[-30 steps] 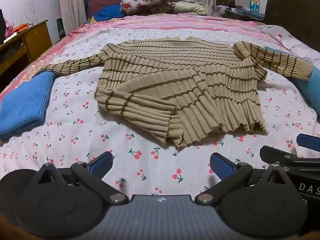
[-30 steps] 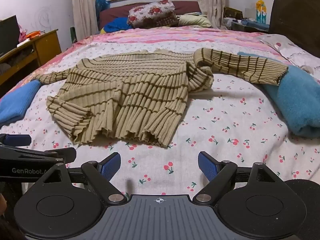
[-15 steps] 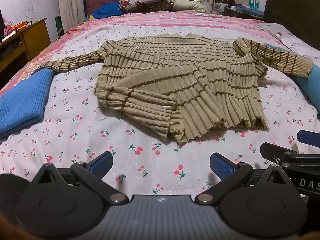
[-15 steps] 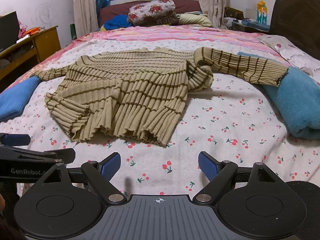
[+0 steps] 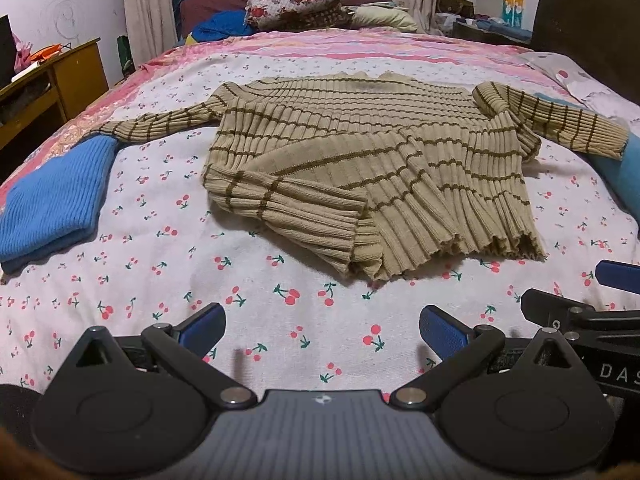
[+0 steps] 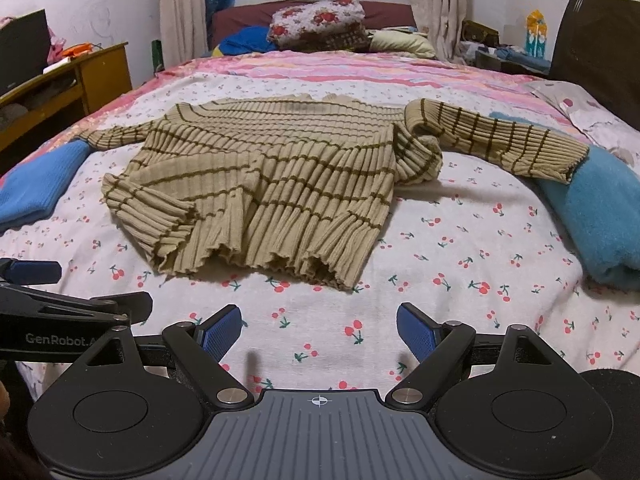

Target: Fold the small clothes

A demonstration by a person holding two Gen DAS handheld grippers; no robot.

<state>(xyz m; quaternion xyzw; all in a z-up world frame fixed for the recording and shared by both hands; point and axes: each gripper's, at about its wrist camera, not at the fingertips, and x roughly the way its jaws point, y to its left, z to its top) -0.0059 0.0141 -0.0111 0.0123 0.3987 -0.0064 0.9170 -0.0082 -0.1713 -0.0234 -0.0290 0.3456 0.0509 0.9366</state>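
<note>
A tan ribbed sweater with brown stripes (image 5: 360, 152) (image 6: 272, 172) lies spread on the cherry-print bedsheet (image 5: 168, 272) (image 6: 460, 264). Its near left hem corner is folded over onto the body. One sleeve stretches left, and the other bunches at the shoulder and reaches right onto a light blue towel. My left gripper (image 5: 322, 328) hovers open over bare sheet, short of the sweater's hem. My right gripper (image 6: 319, 330) is open too, just in front of the hem. Neither holds anything. Each gripper shows at the edge of the other's view.
A folded blue knit garment (image 5: 52, 200) (image 6: 36, 184) lies at the left of the bed. A light blue towel (image 6: 596, 212) (image 5: 624, 176) lies at the right. Pillows and bedding (image 6: 320, 24) are piled at the far end. A wooden desk (image 5: 48, 84) stands left, a dark headboard (image 6: 596, 44) right.
Both grippers have tilted and shifted slightly, so the sweater sits a little lower and nearer in both views. Both stay open. The sweater has not moved.
</note>
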